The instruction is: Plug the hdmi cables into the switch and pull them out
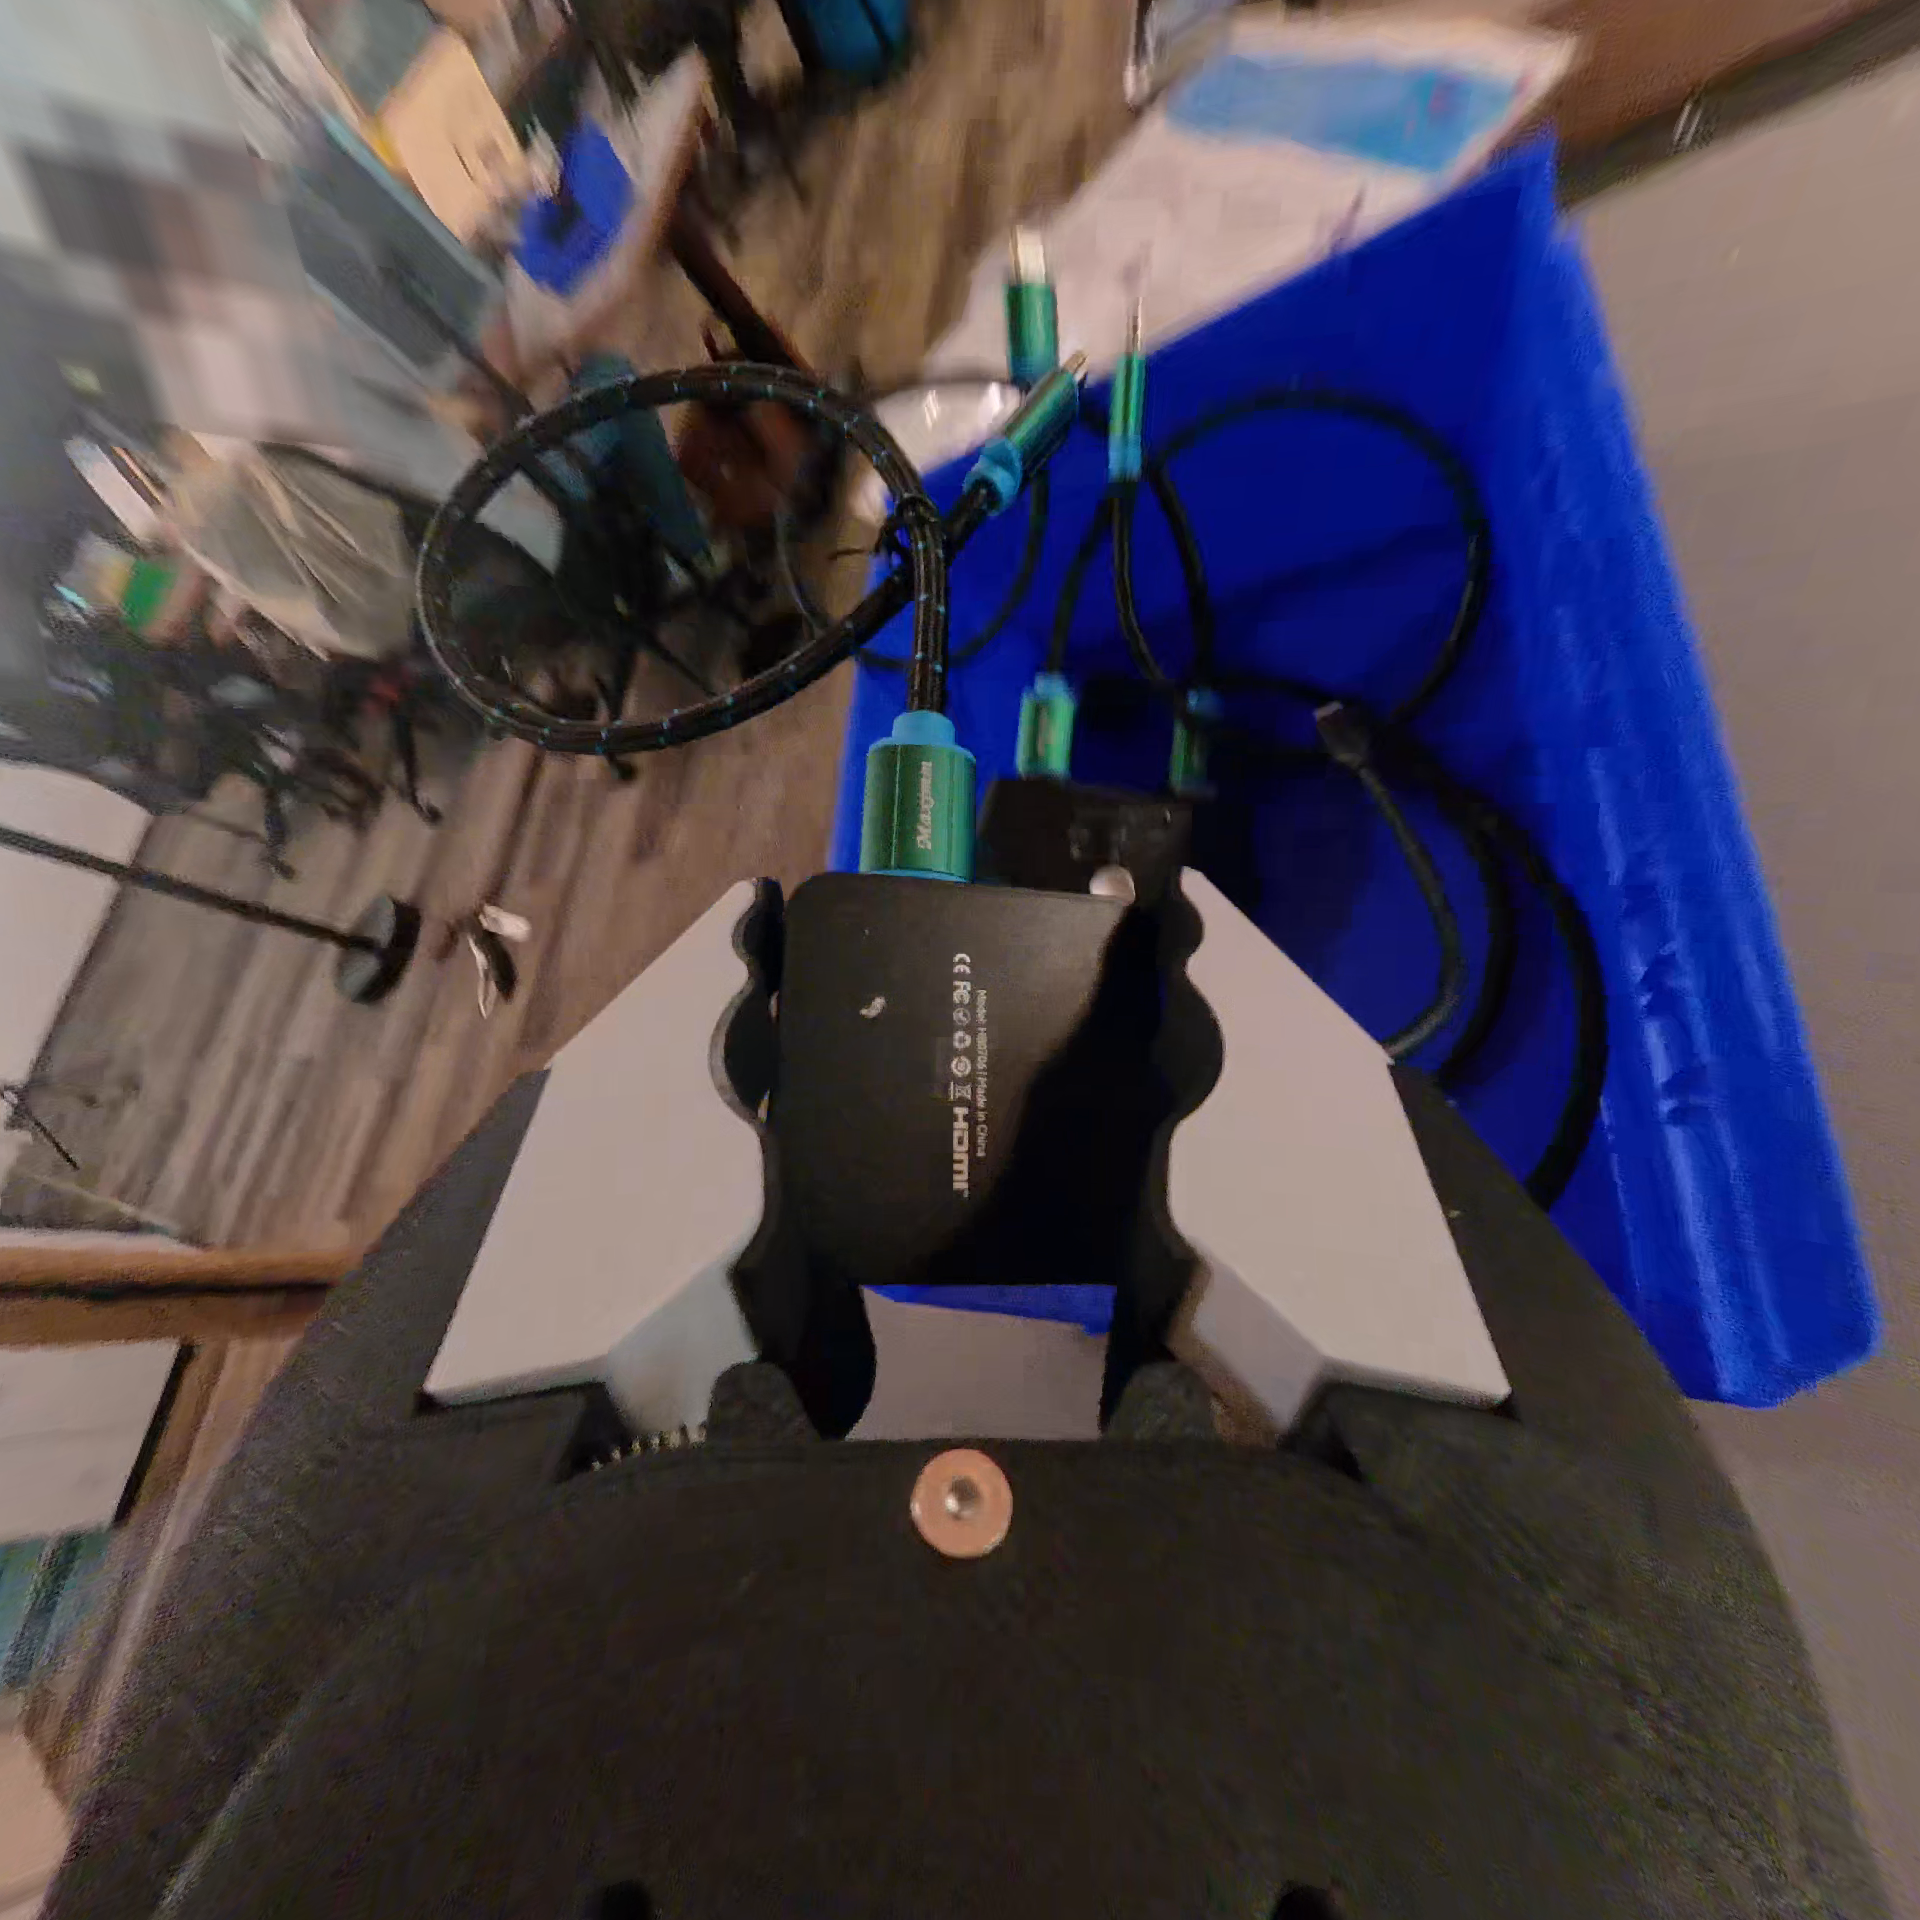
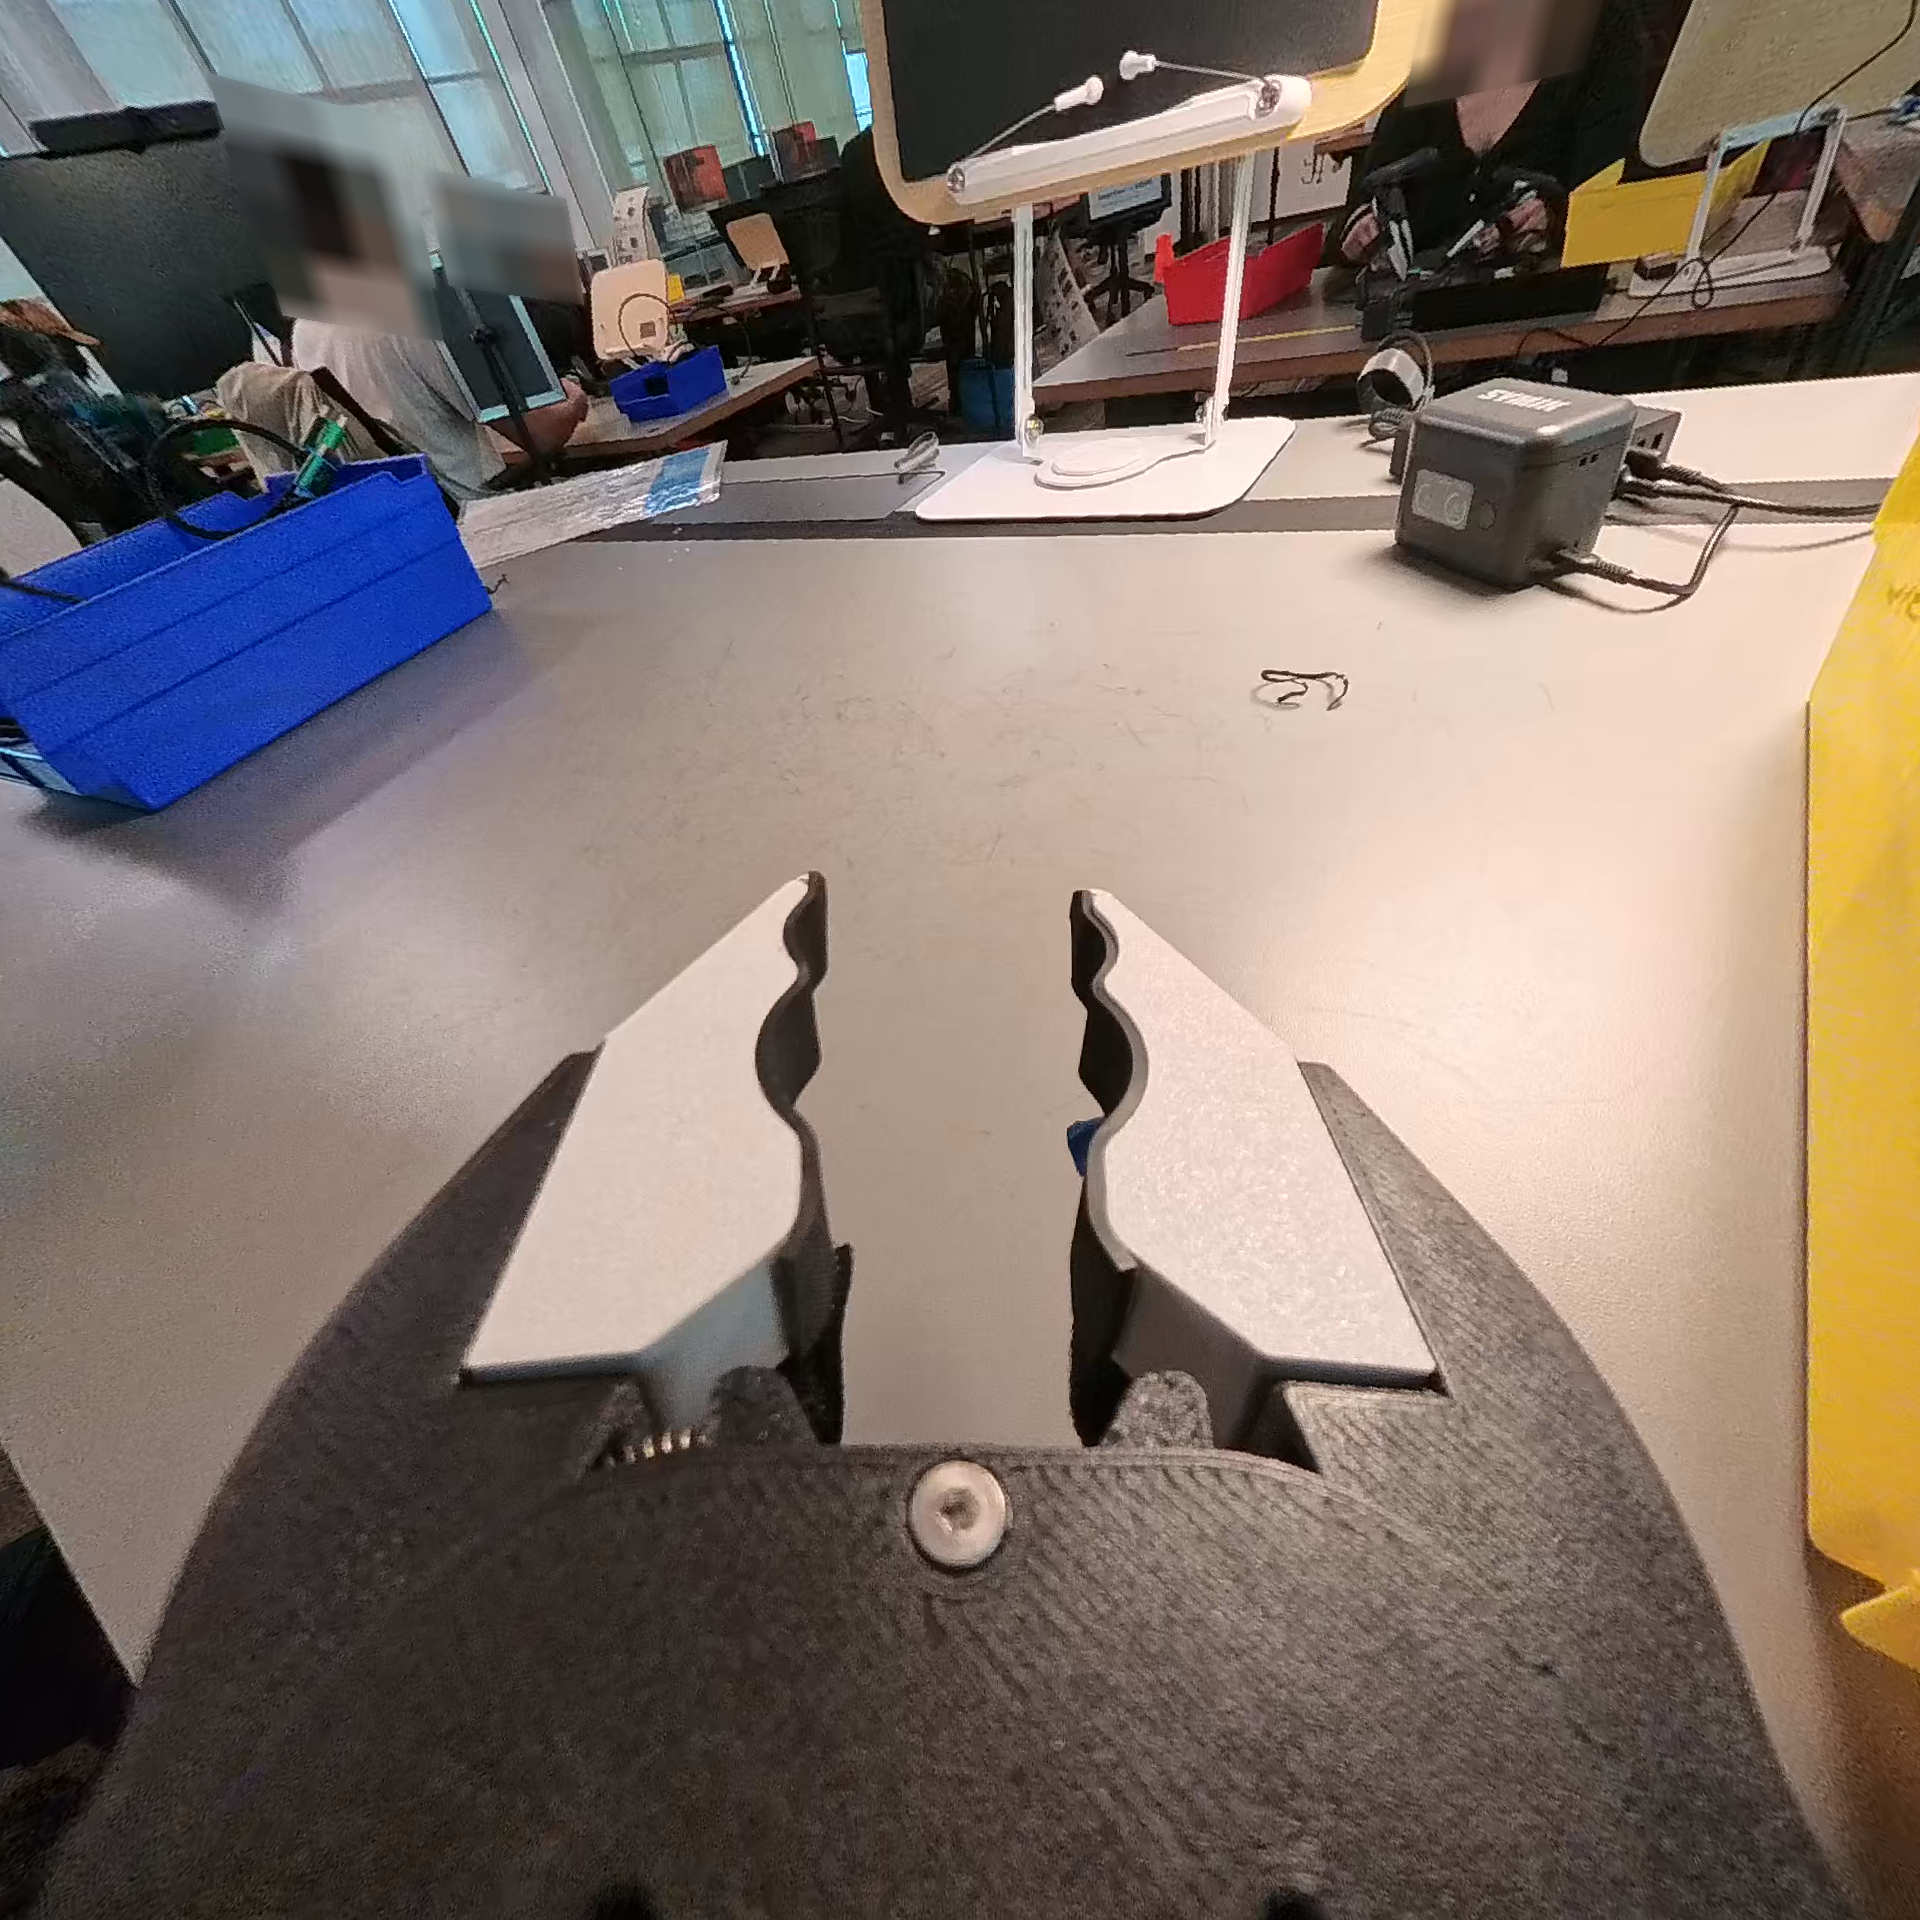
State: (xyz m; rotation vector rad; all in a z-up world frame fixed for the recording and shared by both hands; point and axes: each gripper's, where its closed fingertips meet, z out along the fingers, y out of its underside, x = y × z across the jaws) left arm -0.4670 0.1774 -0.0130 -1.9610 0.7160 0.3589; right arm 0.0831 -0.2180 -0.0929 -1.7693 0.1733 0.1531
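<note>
The left gripper (image 1: 961, 904) is clamped on the black switch (image 1: 935, 1081), holding it up over the near end of the blue bin (image 1: 1662, 831). One green-plugged cable (image 1: 920, 810) sits in the switch's far edge and loops out past the bin's left wall. A second switch (image 1: 1081, 831) lies in the bin with two more cables (image 1: 1044, 727) plugged in, loose plugs sticking up near the far end. The right gripper (image 2: 948, 899) hovers over bare tabletop (image 2: 935, 675), jaws partly open, holding nothing, with the bin at the table's left edge
</note>
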